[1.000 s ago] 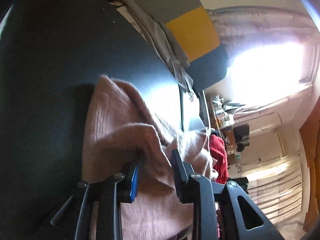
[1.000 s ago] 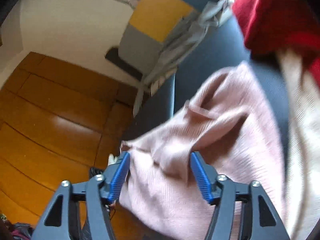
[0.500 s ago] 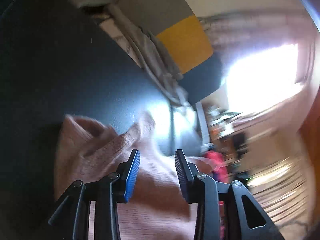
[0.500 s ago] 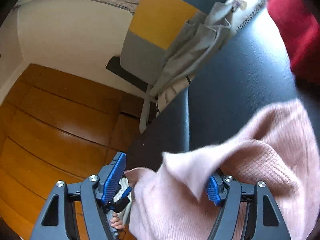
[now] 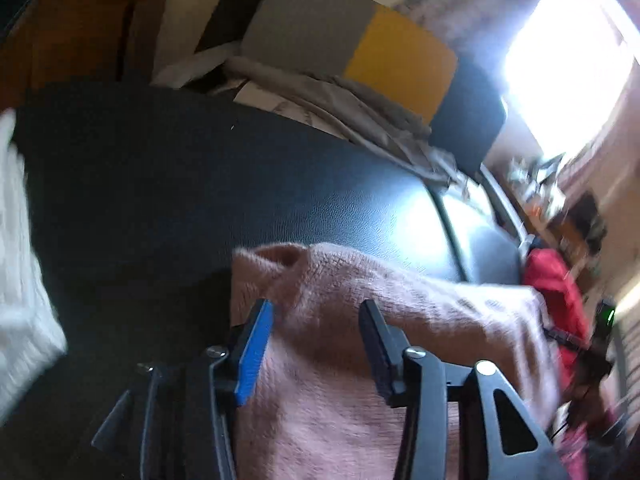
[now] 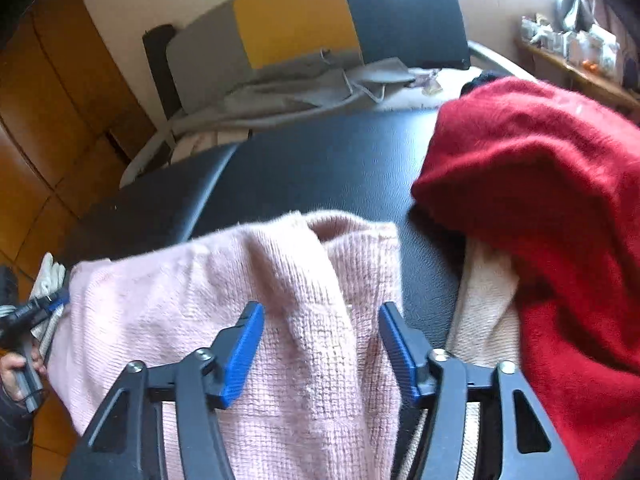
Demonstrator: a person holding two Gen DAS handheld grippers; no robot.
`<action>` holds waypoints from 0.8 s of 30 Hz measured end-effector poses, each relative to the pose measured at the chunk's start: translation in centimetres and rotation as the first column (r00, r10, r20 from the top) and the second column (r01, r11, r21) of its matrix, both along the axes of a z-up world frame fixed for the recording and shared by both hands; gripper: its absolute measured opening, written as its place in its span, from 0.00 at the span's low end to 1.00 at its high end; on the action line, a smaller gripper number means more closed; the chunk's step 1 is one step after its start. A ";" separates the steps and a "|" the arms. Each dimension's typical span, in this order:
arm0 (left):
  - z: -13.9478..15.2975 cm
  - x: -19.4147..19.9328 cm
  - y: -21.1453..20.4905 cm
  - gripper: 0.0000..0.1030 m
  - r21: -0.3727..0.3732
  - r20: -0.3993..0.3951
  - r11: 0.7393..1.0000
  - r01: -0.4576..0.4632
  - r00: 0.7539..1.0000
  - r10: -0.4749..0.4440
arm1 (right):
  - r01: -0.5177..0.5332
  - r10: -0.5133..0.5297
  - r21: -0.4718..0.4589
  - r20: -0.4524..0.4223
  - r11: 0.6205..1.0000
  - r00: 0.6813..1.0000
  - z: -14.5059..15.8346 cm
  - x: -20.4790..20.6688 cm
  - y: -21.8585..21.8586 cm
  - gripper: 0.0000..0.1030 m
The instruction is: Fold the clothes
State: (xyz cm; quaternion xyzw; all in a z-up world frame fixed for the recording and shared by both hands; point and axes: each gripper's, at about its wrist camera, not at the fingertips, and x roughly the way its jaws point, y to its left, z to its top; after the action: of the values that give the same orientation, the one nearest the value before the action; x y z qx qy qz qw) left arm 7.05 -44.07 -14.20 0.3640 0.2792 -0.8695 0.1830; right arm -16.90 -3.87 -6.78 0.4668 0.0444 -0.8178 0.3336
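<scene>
A pink knit garment lies on the black padded table. In the left wrist view my left gripper is open over its left end, jaws apart with the knit between and below them. In the right wrist view the same pink garment lies below my right gripper, which is open over its right end, near a folded-up edge. The other gripper shows at the far left of that view.
A red sweater lies on a cream garment at the table's right. A white garment is at the left. Grey cloth and a grey-yellow-blue cushion lie behind the table. The floor is wooden.
Both grippers have let go of the pink garment and opened. It has dropped from a raised bunch to lie on the table. Both cameras have swung level and pulled back.
</scene>
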 end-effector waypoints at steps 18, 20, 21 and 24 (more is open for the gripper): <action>0.0 -0.4 1.2 0.13 -0.169 0.184 0.985 0.016 0.983 0.016 | 0.029 0.072 0.394 -0.239 0.919 0.968 -1.7 2.1 -1.3 0.11; 1.9 0.1 2.7 0.18 -0.219 0.139 0.976 -0.008 0.990 0.039 | 0.037 0.068 0.393 -0.250 0.919 0.966 -1.0 2.4 -1.3 0.15; 3.1 0.6 3.7 0.19 -0.238 0.092 0.971 -0.014 0.995 0.037 | 0.041 0.065 0.381 -0.262 0.924 0.963 -0.4 2.8 -1.4 0.18; 5.0 -0.2 7.6 0.21 -0.233 -0.003 0.969 0.076 0.997 -0.079 | 0.036 0.062 0.283 -0.332 0.958 0.941 2.4 4.7 -2.1 0.27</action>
State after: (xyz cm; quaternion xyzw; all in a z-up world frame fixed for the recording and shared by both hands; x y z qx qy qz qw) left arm 6.83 -36.45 -9.21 0.3453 0.1619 -0.9050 0.1887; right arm -12.22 -5.96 -4.35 0.3627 0.2215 -0.8684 0.2556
